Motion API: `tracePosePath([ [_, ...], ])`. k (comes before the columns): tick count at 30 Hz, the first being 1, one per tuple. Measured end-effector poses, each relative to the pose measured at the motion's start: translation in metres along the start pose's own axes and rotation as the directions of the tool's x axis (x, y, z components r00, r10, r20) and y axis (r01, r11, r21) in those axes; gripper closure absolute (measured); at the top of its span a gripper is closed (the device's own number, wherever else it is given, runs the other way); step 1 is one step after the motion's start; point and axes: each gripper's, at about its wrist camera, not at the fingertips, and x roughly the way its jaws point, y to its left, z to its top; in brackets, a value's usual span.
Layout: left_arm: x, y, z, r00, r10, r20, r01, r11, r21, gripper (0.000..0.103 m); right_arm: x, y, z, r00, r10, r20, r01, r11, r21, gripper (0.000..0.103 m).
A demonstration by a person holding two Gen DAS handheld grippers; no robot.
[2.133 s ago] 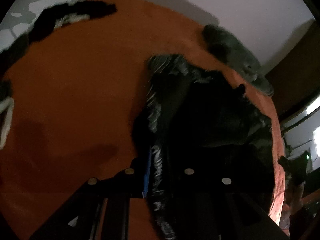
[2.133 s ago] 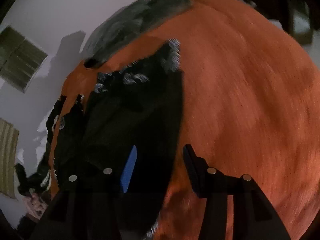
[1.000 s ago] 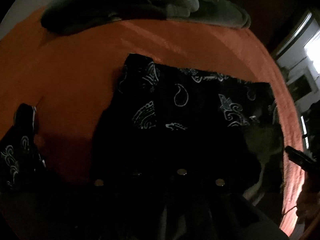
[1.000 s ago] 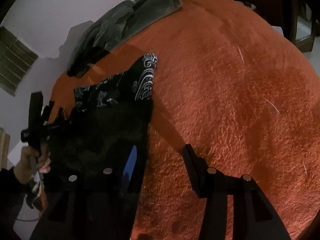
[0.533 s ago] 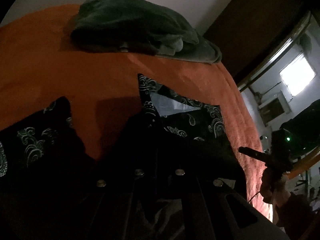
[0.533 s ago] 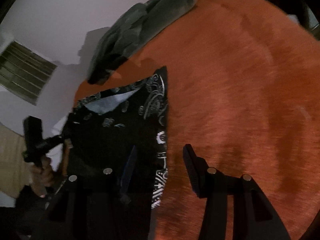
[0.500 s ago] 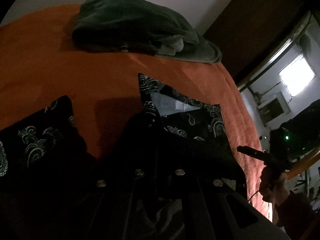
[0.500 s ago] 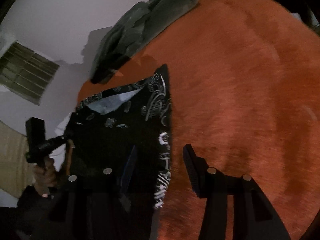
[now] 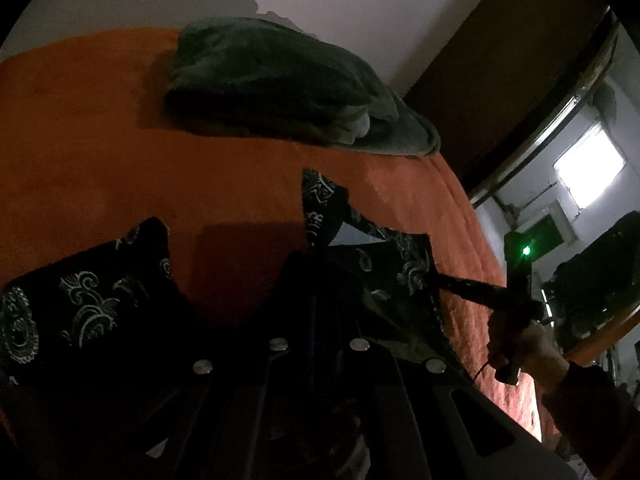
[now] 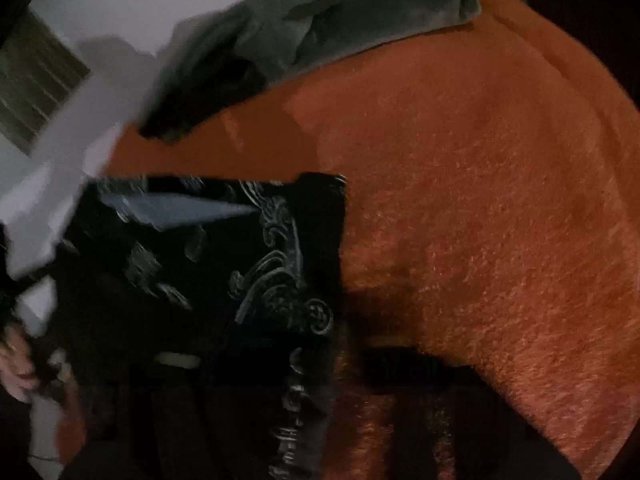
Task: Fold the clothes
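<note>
A black garment with a white paisley print hangs stretched between my two grippers above an orange blanket. My left gripper is shut on the garment's dark edge. A loose part of the garment lies at the lower left. In the right wrist view the garment fills the lower left and drapes over my left finger. My right gripper shows only as a blurred dark shape. The right gripper also appears in the left wrist view, touching the garment's far corner.
A folded grey-green blanket lies at the far edge of the orange blanket, against a pale wall. A dark wardrobe and a lit window are to the right.
Both grippers have lifted the garment and tilted up. The right wrist view has blurred with motion. The garment's top edge now sits higher against the grey-green blanket.
</note>
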Motion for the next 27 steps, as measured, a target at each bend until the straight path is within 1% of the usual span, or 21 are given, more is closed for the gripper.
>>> tracePosePath([
  [3,-0.005,-0.003,0.001,1.000,0.006,0.018,-0.006,1.000,0.002,0.100,-0.017,0.001,-0.004,1.000,-0.016,0.024,0.016,1.000,0.015,0.101],
  [6,-0.017,-0.007,0.006,0.999,-0.013,0.049,0.013,1.000,-0.010,0.100,-0.069,0.006,-0.009,0.995,-0.017,0.103,0.013,0.999,0.041,0.101],
  [8,-0.024,-0.015,0.011,0.996,-0.027,0.082,0.027,1.000,0.004,0.100,-0.105,0.010,-0.011,0.985,-0.025,0.170,0.018,0.999,0.043,0.101],
  [10,-0.022,-0.024,0.016,0.995,-0.009,0.101,0.005,0.999,0.041,0.100,-0.128,0.012,-0.007,0.972,-0.036,0.232,0.028,0.999,0.037,0.102],
  [11,-0.017,-0.026,0.018,0.995,0.010,0.102,-0.016,0.998,0.054,0.100,-0.131,0.013,-0.002,0.969,-0.046,0.243,0.040,0.999,0.032,0.102],
  [13,0.003,-0.023,0.024,0.994,0.063,0.089,-0.068,0.997,0.049,0.100,-0.102,0.008,0.015,0.981,-0.110,0.162,0.107,0.994,0.027,0.101],
  [15,0.025,-0.012,0.028,0.990,0.129,0.062,-0.129,0.992,0.008,0.100,-0.076,-0.006,0.024,0.987,-0.141,0.079,0.136,0.989,0.065,0.101],
  [16,0.032,-0.007,0.029,0.987,0.150,0.055,-0.150,0.989,-0.004,0.100,-0.066,-0.014,0.021,0.992,-0.120,0.028,0.116,0.988,0.103,0.098],
  [17,0.034,-0.003,0.029,0.986,0.161,0.054,-0.160,0.987,-0.010,0.100,-0.063,-0.018,0.015,0.997,-0.074,0.006,0.072,0.989,0.132,0.098],
  [18,0.036,0.001,0.029,0.984,0.172,0.053,-0.171,0.985,-0.016,0.101,-0.062,-0.020,0.007,1.000,-0.018,-0.009,0.019,0.989,0.146,0.093],
  [19,0.038,0.005,0.029,0.982,0.183,0.052,-0.182,0.983,-0.022,0.101,-0.061,-0.019,-0.005,0.999,0.027,-0.020,-0.024,0.991,0.135,0.069],
  [20,0.040,0.009,0.029,0.980,0.194,0.051,-0.192,0.981,-0.028,0.101,-0.059,-0.018,-0.017,0.999,0.033,-0.040,-0.028,0.992,0.121,0.052],
  [21,0.042,0.013,0.029,0.978,0.204,0.050,-0.203,0.979,-0.034,0.101,-0.057,-0.016,-0.029,0.997,0.040,-0.061,-0.033,0.994,0.109,0.028],
  [23,0.044,0.018,0.031,0.976,0.212,0.045,-0.211,0.977,-0.037,0.101,-0.049,-0.014,-0.047,0.992,0.068,-0.102,-0.057,0.993,0.100,0.026],
  [25,0.047,0.017,0.029,0.981,0.194,0.029,-0.193,0.981,-0.035,0.101,-0.036,-0.011,-0.062,0.987,0.070,-0.148,-0.056,0.994,0.097,0.026],
  [26,0.049,0.017,0.028,0.984,0.178,0.014,-0.177,0.984,-0.031,0.101,-0.037,-0.012,-0.068,0.988,0.068,-0.138,-0.054,0.993,0.103,0.026],
  [27,0.052,0.016,0.026,0.987,0.159,-0.006,-0.159,0.987,-0.025,0.100,-0.039,-0.013,-0.072,0.991,0.083,-0.109,-0.071,0.991,0.117,0.026],
])
